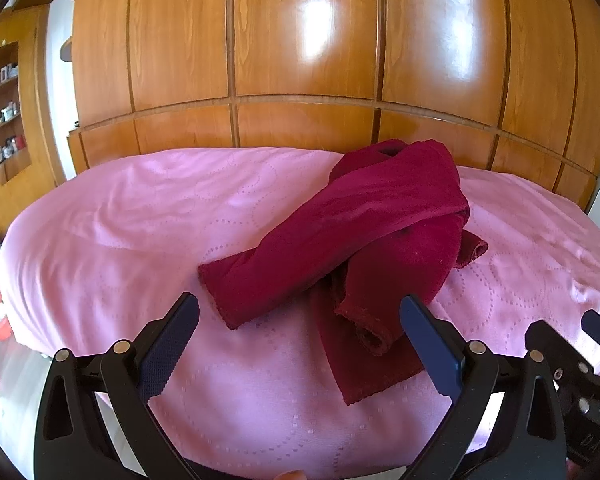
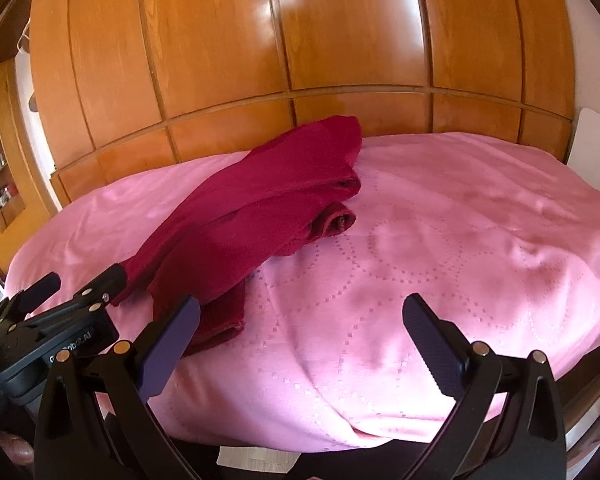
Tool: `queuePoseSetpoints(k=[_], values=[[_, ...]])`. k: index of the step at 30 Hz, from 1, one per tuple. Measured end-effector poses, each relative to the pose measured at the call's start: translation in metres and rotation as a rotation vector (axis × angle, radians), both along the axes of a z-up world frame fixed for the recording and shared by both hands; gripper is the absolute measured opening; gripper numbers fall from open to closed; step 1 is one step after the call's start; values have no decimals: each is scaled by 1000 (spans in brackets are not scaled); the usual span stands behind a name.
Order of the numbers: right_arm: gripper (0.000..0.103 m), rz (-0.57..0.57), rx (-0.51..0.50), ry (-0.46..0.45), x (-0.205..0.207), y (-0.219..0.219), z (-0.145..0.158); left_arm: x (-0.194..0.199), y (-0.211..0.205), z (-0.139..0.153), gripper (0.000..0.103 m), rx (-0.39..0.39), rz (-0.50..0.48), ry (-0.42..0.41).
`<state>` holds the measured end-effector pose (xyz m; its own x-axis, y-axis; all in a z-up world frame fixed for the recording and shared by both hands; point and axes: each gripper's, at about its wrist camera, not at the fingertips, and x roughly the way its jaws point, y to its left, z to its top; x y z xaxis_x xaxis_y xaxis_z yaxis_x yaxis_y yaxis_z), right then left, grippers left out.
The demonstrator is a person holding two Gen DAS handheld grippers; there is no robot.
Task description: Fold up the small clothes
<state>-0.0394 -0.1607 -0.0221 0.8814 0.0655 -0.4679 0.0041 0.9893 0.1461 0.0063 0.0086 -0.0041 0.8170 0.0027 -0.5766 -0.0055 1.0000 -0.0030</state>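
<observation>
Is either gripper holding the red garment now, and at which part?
Nothing is held. The left gripper and right gripper are both open, short of the red garment.

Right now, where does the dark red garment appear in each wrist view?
Left wrist: dark red garment lies centre, ahead of the open left hand-held gripper.
Right wrist: the garment lies left of centre.
Shared landmark: wooden wardrobe behind the bed.
</observation>
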Motion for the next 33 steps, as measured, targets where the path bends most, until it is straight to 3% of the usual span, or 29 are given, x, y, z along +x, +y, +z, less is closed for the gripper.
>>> queuePoseSetpoints(k=[8,33], values=[[101,28,44,59,8,-2,-6,1,-1,0,100,-1,2,2],[101,1,51,60,7,-9,-14,6,8,-16,100,-44,3,50]])
